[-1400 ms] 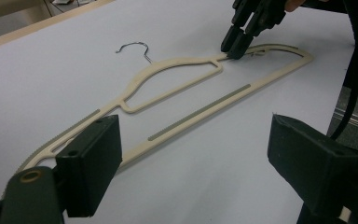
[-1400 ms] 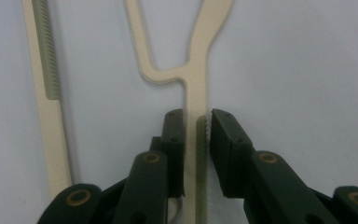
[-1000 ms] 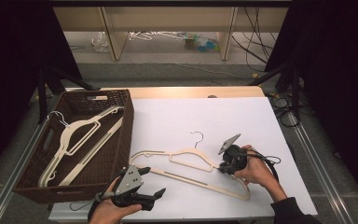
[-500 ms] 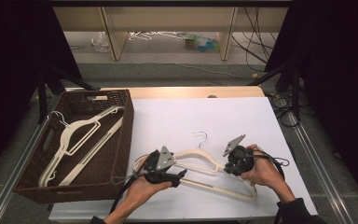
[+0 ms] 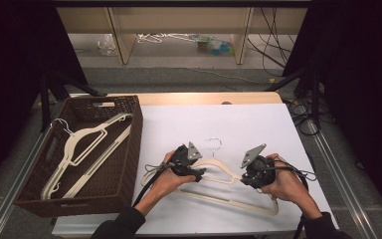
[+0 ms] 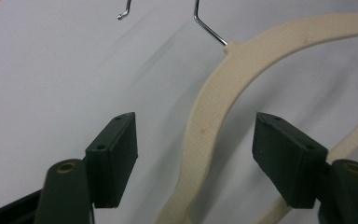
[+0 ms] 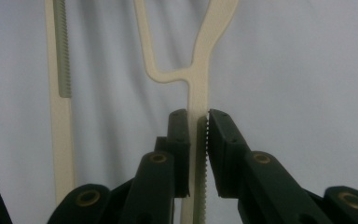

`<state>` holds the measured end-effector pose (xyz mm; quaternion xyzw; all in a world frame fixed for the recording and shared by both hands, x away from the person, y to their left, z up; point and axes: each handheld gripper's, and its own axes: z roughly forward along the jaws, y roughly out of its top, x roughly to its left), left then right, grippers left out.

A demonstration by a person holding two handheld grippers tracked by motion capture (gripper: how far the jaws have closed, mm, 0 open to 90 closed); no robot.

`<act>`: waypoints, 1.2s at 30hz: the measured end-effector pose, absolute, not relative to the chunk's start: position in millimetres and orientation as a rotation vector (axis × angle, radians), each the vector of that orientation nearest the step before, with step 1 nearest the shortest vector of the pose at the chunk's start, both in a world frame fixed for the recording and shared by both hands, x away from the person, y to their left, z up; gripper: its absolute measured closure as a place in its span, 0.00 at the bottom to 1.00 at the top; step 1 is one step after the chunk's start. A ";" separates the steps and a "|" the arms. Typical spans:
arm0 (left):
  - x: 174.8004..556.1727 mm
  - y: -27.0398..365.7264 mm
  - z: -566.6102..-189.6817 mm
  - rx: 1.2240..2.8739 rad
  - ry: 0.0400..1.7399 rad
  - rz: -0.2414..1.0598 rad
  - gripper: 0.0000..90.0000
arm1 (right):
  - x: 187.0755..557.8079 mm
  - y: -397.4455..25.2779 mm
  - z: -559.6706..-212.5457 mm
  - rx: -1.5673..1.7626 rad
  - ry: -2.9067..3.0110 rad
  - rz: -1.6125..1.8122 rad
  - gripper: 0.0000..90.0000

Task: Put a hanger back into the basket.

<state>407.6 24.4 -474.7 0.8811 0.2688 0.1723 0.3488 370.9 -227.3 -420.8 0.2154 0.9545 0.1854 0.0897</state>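
Note:
A cream hanger (image 5: 224, 180) with a wire hook (image 5: 214, 145) lies on the white table cover. My left gripper (image 5: 197, 174) stands open over the hanger's left shoulder; in the left gripper view the curved arm (image 6: 213, 112) runs between the two spread jaws of my left gripper (image 6: 195, 161). My right gripper (image 5: 248, 181) is shut on the hanger's right arm; the right gripper view has my right gripper (image 7: 198, 126) pinching the thin cream bar (image 7: 198, 84), with the ridged bottom bar (image 7: 60, 70) to the left.
A brown wicker basket (image 5: 129, 149) stands at the table's left and holds another cream hanger (image 5: 82, 144). The white cover (image 5: 258, 124) stretches behind the hands. Cables (image 5: 303, 119) trail off the right edge, and shelves stand beyond the table.
My left gripper has travelled right from the table's front left onto the hanger's left shoulder. The right gripper has stayed on the hanger's right arm.

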 end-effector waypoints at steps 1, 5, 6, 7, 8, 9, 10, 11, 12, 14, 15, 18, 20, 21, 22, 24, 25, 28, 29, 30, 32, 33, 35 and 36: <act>408.5 23.8 -474.8 2.278 0.706 0.447 0.39 | 370.9 -227.1 -420.7 0.636 2.837 0.551 0.88; 413.2 21.9 -475.2 2.295 0.661 0.418 0.48 | 369.9 -225.7 -420.5 0.630 2.841 0.549 0.88; 413.7 20.9 -475.5 2.294 0.661 0.419 0.51 | 369.8 -225.6 -420.3 0.625 2.840 0.551 0.88; 415.0 20.1 -474.9 2.303 0.638 0.420 0.52 | 369.8 -225.3 -420.0 0.618 2.841 0.554 0.88; 415.3 18.8 -474.8 2.306 0.628 0.417 0.54 | 369.6 -225.0 -419.9 0.616 2.844 0.555 0.88; 415.3 17.5 -474.4 2.306 0.606 0.406 0.57 | 369.5 -224.9 -419.5 0.613 2.843 0.557 0.88; 416.0 16.4 -473.6 2.312 0.584 0.405 0.60 | 369.3 -224.9 -419.4 0.613 2.845 0.558 0.88; 416.0 15.5 -473.4 2.314 0.584 0.401 0.62 | 369.3 -225.0 -419.3 0.611 2.845 0.558 0.88; 416.5 14.8 -473.0 2.323 0.561 0.403 0.64 | 369.3 -224.9 -419.3 0.610 2.844 0.558 0.88; 415.8 13.5 -472.1 2.330 0.532 0.390 0.69 | 369.2 -224.9 -418.7 0.599 2.840 0.557 0.88; 416.0 13.9 -470.8 2.339 0.511 0.391 0.71 | 369.0 -225.1 -418.7 0.593 2.842 0.559 0.88; 415.4 17.1 -465.6 2.340 0.483 0.373 0.73 | 368.4 -227.1 -416.9 0.586 2.843 0.565 0.88; 414.4 20.4 -459.9 2.343 0.454 0.371 0.74 | 368.8 -228.8 -415.1 0.559 2.839 0.585 0.88; 413.6 21.7 -456.8 2.343 0.436 0.370 0.75 | 368.9 -229.7 -414.7 0.549 2.834 0.597 0.88; 412.5 23.4 -453.1 2.343 0.420 0.377 0.75 | 368.6 -230.6 -413.5 0.548 2.839 0.604 0.88; 408.7 26.2 -445.6 2.326 0.396 0.374 0.76 | 368.3 -232.3 -411.5 0.531 2.839 0.616 0.88; 407.1 28.1 -441.2 2.329 0.377 0.376 0.77 | 367.9 -233.1 -410.5 0.524 2.834 0.619 0.88; 399.8 32.3 -429.4 2.319 0.348 0.376 0.78 | 367.0 -235.6 -406.8 0.515 2.819 0.646 0.86; 397.3 34.0 -425.6 2.316 0.341 0.378 0.79 | 367.0 -236.3 -405.1 0.499 2.816 0.655 0.85; 395.2 35.7 -421.6 2.317 0.332 0.369 0.80 | 366.7 -236.8 -403.4 0.497 2.806 0.668 0.84; 391.4 38.4 -414.5 2.318 0.317 0.365 0.81 | 366.3 -238.7 -400.2 0.504 2.794 0.676 0.81; 389.4 39.4 -411.8 2.313 0.316 0.361 0.82 | 366.5 -239.6 -399.2 0.507 2.784 0.694 0.80; 385.3 40.9 -407.3 2.307 0.307 0.344 0.83 | 366.3 -240.7 -396.2 0.495 2.763 0.709 0.76; 383.8 41.8 -405.5 2.303 0.306 0.331 0.84 | 364.8 -240.6 -394.4 0.505 2.753 0.715 0.73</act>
